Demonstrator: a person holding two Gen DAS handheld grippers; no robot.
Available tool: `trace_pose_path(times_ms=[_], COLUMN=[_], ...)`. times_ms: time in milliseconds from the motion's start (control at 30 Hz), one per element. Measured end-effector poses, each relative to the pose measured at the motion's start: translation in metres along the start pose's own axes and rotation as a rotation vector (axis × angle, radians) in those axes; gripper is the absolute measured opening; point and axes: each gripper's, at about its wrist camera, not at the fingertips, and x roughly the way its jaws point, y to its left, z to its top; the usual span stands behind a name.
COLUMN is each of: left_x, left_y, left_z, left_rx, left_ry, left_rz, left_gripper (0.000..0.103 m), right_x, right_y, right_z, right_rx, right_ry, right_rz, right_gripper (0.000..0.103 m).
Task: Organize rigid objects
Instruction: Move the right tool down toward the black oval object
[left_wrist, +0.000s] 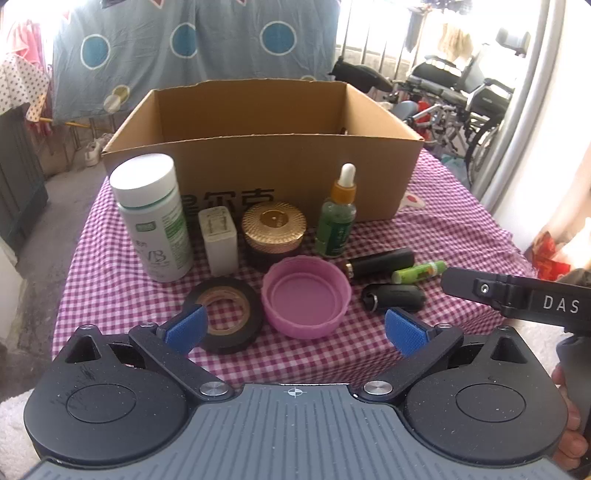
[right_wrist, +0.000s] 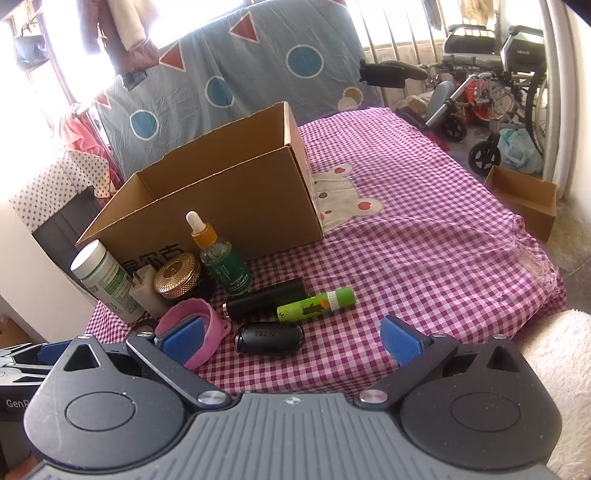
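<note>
1. The left gripper (left_wrist: 295, 330) hangs over the near edge of the table with its blue pads spread wide and nothing between them.
2. The right gripper (right_wrist: 291, 339) is also spread wide and grips nothing; it hovers near the small black oval case (right_wrist: 269, 338).
3. An open cardboard box (left_wrist: 295, 170) stands at the far side of the purple checked tablecloth (left_wrist: 443, 229).
4. In front of the box stand, left to right, a white supplement bottle (left_wrist: 153, 218), a white charger plug (left_wrist: 218, 240), a gold-lidded jar (left_wrist: 274, 229) and a green dropper bottle (left_wrist: 338, 218).
5. Nearer lie a black tape roll (left_wrist: 225, 314) at left and a pink lid (left_wrist: 306, 297), rim up, just beside it.
6. To the right of the lid lie a black tube (left_wrist: 380, 263), a green lip balm stick (left_wrist: 419, 272) and the black oval case.
7. A wheelchair (right_wrist: 491, 92) stands on the floor at far right.
</note>
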Motion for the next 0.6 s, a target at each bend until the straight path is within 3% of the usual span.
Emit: trace_pose_path(times_ms=[233,333,600], left_x=[0.016,0.023,0.036], left_y=[-0.024,-0.031,-0.045], left_z=[-0.001,0.002,0.006], left_rx=[0.097,0.120,0.148], left_ry=[-0.055,-0.048,-0.016], left_rz=[-0.097,-0.128,-0.143], left_gripper=[0.101,0.100,0.096], right_x=[0.005,0.009,0.019], right_y=[-0.018,-0.023,-0.032], right_z=[0.006,0.007,0.009], right_rx=[0.059,0.088,0.119], right_ry=[-0.015,-0.020,-0.021], right_rz=[0.045,0.078,0.140], right_gripper=[0.097,0.090,0.077])
